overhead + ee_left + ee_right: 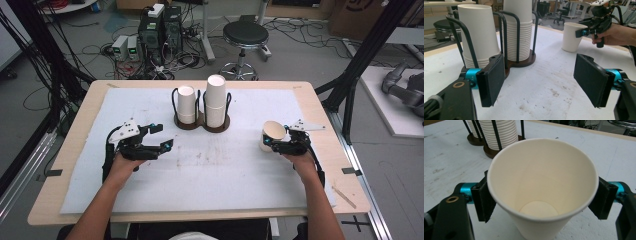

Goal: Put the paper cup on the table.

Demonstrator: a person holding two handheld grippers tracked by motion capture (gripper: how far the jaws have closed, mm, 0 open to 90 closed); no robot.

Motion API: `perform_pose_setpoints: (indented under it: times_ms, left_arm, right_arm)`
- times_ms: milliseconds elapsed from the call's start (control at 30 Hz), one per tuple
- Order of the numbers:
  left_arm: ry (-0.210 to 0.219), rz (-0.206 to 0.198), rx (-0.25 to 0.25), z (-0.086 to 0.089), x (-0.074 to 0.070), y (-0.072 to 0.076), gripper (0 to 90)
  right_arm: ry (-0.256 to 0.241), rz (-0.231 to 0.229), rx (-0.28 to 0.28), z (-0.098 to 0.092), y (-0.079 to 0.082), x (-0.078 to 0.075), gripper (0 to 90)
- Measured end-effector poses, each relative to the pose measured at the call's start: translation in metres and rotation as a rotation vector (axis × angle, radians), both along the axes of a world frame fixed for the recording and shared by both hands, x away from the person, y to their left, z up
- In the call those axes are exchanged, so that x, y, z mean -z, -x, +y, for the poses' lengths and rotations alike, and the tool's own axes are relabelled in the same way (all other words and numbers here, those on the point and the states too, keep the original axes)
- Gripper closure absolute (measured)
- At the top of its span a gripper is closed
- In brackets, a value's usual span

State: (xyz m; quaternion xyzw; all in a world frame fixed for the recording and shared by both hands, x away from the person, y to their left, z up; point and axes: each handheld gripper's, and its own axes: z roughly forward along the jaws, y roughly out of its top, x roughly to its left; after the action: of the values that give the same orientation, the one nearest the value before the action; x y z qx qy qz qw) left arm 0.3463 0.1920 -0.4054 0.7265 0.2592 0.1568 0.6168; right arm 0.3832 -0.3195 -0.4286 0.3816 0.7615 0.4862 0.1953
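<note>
While the right gripper (274,142) clamps the cup (271,135) right of the cup rack (201,123), keep it upright; the left gripper (161,136) gapes empty.

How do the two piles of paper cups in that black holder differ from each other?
The left stack is shorter, while the right stack rises higher. In the left gripper view, the left stack shows only a few rims at its base, while the right stack shows many close-packed rims, so it holds more cups. Both are white, stand mouth-down and sit inside the wire holder on its dark round bases.
</note>
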Motion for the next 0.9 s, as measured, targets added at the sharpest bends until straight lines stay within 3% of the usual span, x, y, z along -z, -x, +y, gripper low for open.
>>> perform_pose_setpoints:
  times_ms: [333,900]
  left_arm:
    - [0.005,0.002,0.005,-0.001,0.000,0.000,25.2]
    - [0.005,0.000,0.003,0.000,0.000,-0.001,25.2]
  right_arm:
    - [0.038,-0.008,0.005,-0.001,0.007,-0.003,20.9]
    - [0.017,-0.029,-0.001,-0.016,0.024,-0.010,20.9]
